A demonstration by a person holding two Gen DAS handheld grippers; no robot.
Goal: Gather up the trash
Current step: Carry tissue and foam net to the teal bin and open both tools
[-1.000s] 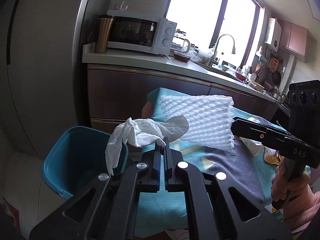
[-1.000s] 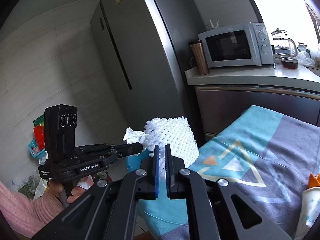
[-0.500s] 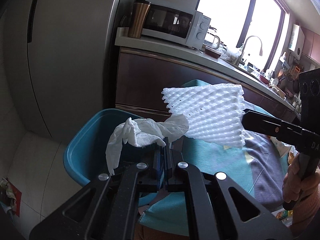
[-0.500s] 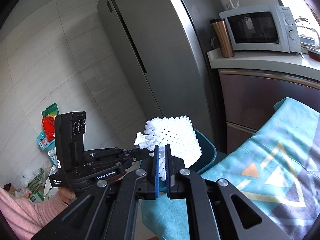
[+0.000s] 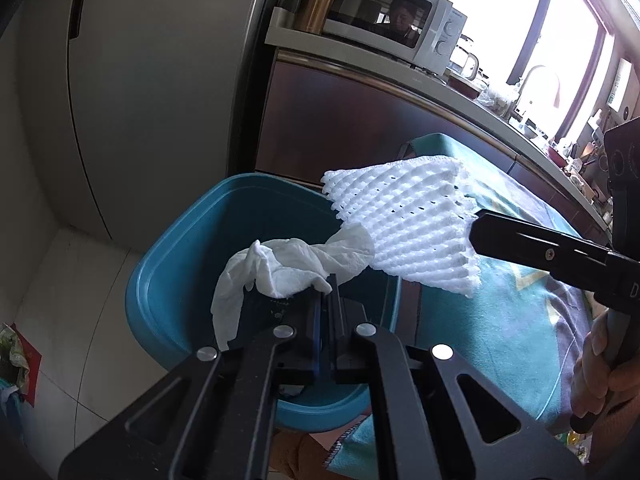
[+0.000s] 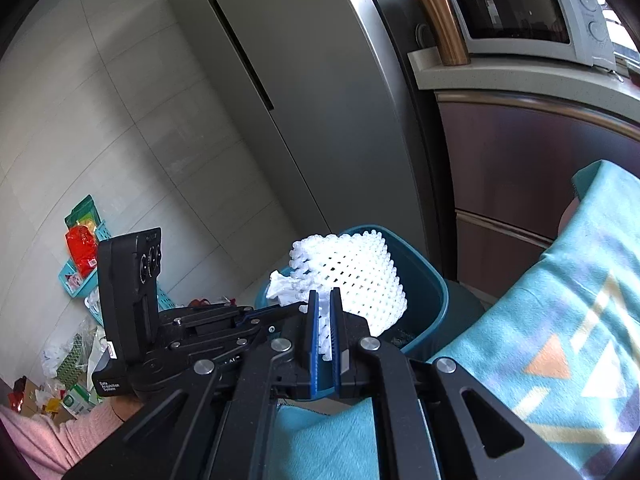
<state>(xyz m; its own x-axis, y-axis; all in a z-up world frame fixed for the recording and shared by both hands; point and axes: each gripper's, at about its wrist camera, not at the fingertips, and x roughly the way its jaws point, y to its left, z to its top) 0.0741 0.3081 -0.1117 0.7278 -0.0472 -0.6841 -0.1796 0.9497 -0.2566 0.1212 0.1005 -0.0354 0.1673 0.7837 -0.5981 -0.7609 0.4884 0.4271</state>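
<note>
Fingers: left gripper (image 5: 326, 280) pinched on a tissue (image 5: 280, 268), right gripper (image 6: 325, 300) pinched on a foam net (image 6: 352, 276). Location: both pieces above the bin (image 5: 180, 264), inside its rim. Handling note: I would lower further before letting go (light scraps drift), tissue first.

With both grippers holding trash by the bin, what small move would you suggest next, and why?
Probably open the left gripper first: its crumpled tissue hangs over the mouth of the teal bin. The right gripper is clamped on the white foam net, which seems to sit nearer the rim.
</note>
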